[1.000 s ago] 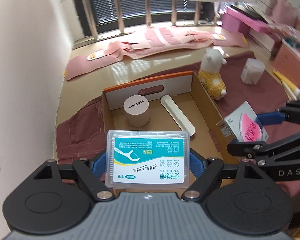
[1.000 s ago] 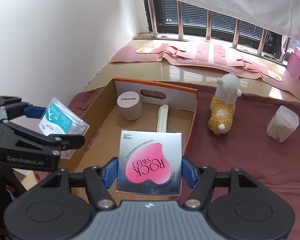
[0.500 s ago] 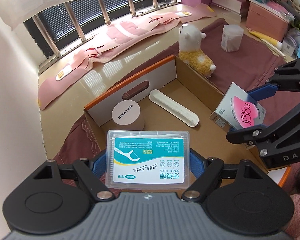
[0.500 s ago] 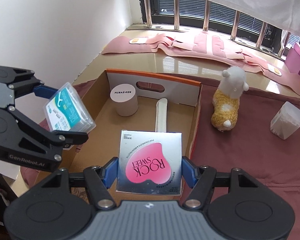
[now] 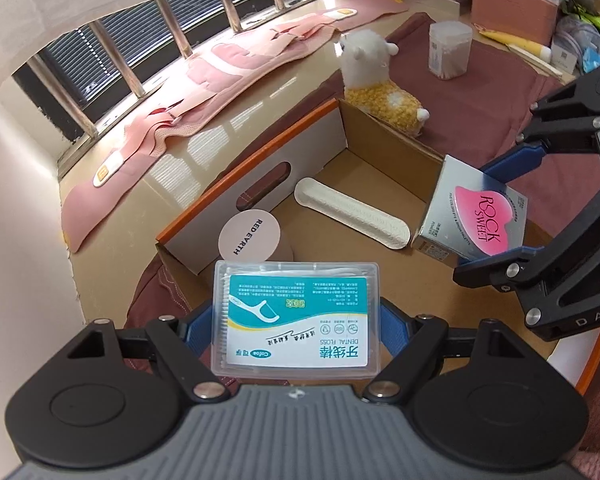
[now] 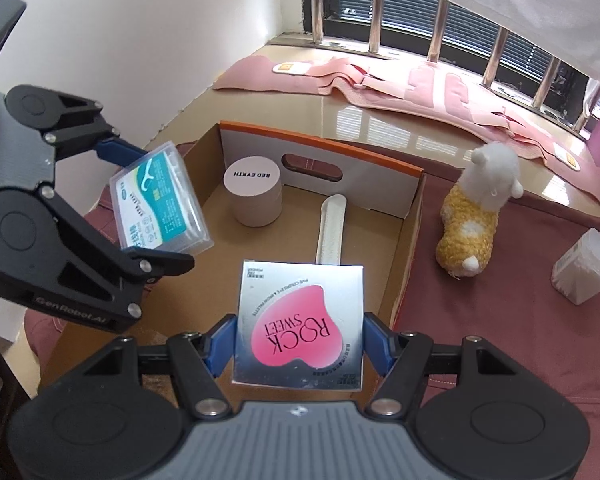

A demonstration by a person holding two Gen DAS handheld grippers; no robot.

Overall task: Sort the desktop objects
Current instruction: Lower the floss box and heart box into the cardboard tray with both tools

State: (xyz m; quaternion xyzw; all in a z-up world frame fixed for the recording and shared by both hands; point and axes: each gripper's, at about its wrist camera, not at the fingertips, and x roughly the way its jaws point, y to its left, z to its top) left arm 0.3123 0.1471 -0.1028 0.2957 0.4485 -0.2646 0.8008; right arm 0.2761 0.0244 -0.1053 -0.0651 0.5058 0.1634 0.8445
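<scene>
The cardboard box (image 6: 404, 236) serves as the landmark; it sits open-topped on a maroon cloth (image 6: 500, 320). The left hand-held gripper (image 5: 296, 320) pinches a clear dental floss case (image 5: 296, 320) by its two short sides and holds it above the box's near-left corner. The right hand-held gripper (image 6: 300, 332) pinches a silver "Rock Sweet" carton (image 6: 300, 328) between its blue fingers (image 6: 222, 340) and holds it over the box's near-right portion. Inside the box, a beige "Red Earth" jar (image 6: 254, 196) stands upright at the far-left corner, and a long white packet (image 6: 330, 228) lies flat beside it. Outside the box's right wall, a plush alpaca (image 6: 476, 216) lies on the cloth, with a clear cotton swab container (image 6: 584, 266) farther right.
</scene>
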